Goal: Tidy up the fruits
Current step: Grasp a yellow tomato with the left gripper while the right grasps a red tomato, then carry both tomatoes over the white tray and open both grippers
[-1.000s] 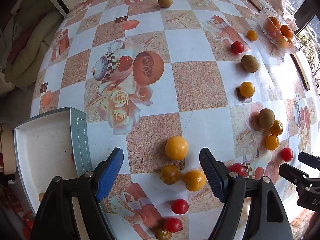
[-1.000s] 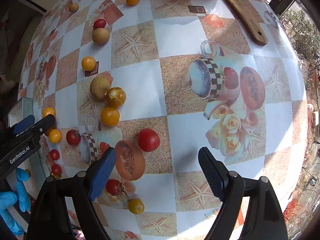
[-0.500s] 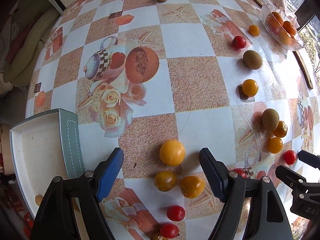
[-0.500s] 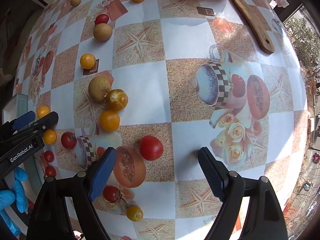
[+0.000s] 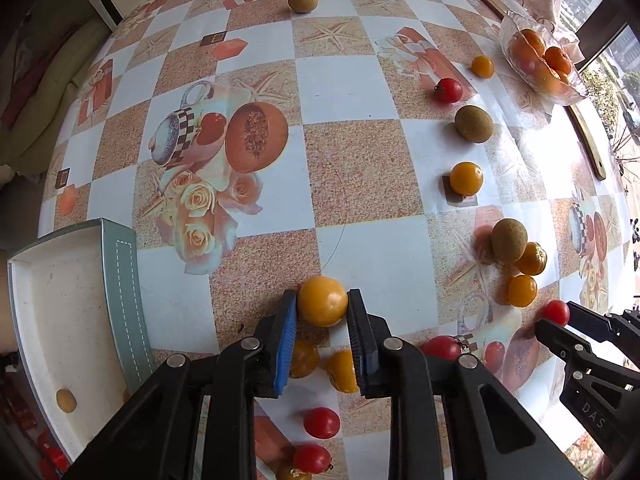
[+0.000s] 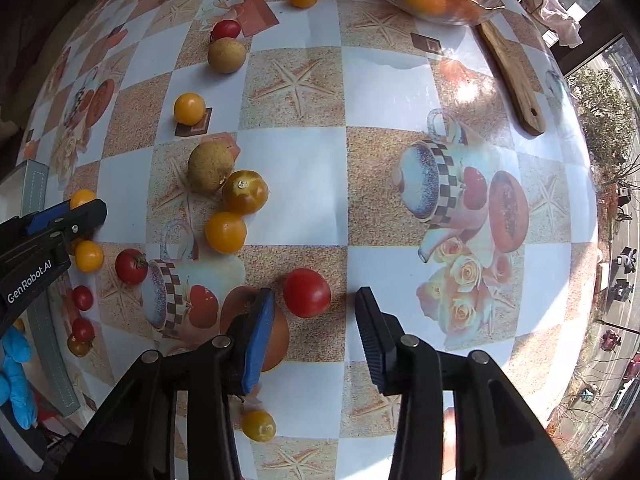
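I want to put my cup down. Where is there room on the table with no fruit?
The middle of the table is bare, between the white tray and the line of fruit below the glass bowl. It is crowded near the left gripper, shut on a yellow tomato.

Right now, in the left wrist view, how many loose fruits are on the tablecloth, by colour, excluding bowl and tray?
red tomatoes: 5
yellow-orange tomatoes: 8, one in the left gripper
brown round fruits: 3
Total: 16

Bright daylight from window side; tablecloth [image 6: 460,84] glare; fisheye-warped, dark edges.
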The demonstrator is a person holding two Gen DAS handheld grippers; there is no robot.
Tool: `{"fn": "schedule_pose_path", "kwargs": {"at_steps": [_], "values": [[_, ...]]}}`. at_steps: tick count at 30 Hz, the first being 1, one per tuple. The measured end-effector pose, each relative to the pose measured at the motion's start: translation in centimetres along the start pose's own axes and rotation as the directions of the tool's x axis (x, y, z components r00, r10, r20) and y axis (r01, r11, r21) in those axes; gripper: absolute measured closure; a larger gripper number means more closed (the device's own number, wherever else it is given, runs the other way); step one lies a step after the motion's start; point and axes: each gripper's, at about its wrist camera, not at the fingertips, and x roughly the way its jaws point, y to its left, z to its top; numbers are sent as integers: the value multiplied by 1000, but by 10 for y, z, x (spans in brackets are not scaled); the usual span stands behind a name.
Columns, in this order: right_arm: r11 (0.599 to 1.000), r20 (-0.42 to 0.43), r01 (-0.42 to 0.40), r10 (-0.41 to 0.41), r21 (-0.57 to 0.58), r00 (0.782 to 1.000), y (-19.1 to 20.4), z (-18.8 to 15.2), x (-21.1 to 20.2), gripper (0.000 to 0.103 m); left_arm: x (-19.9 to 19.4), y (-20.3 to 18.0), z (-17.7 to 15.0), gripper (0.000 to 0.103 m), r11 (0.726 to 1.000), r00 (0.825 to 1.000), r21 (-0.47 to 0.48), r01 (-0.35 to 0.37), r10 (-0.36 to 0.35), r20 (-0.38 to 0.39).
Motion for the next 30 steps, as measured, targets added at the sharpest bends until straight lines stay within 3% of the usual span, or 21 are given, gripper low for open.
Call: {"fn": "schedule_pose_path", "kwargs": {"at_steps": [1, 2, 13, 24, 30], "values": [[1000, 2, -9, 9, -2, 1000, -1, -3, -1, 78, -2, 2, 0, 77, 1000, 1000, -5, 8, -8, 0], [1000, 1, -22, 22, -1, 1000, -2, -3, -2, 80, -3, 3, -1, 77, 1000, 1000, -10, 16, -16, 4], [990, 36, -135, 133, 39, 990, -16, -5, -23, 80, -42, 23, -19, 77, 997, 995, -48, 59, -55, 80], [989, 60, -143, 144, -25, 988, -5, -13, -53, 80, -70, 53, -48, 77, 994, 990, -97, 55, -42, 131], [994, 64, -105, 106, -28, 992, -6, -4, -45, 80, -73, 69, -65, 77, 988, 991, -144, 54, -35, 130]]}}
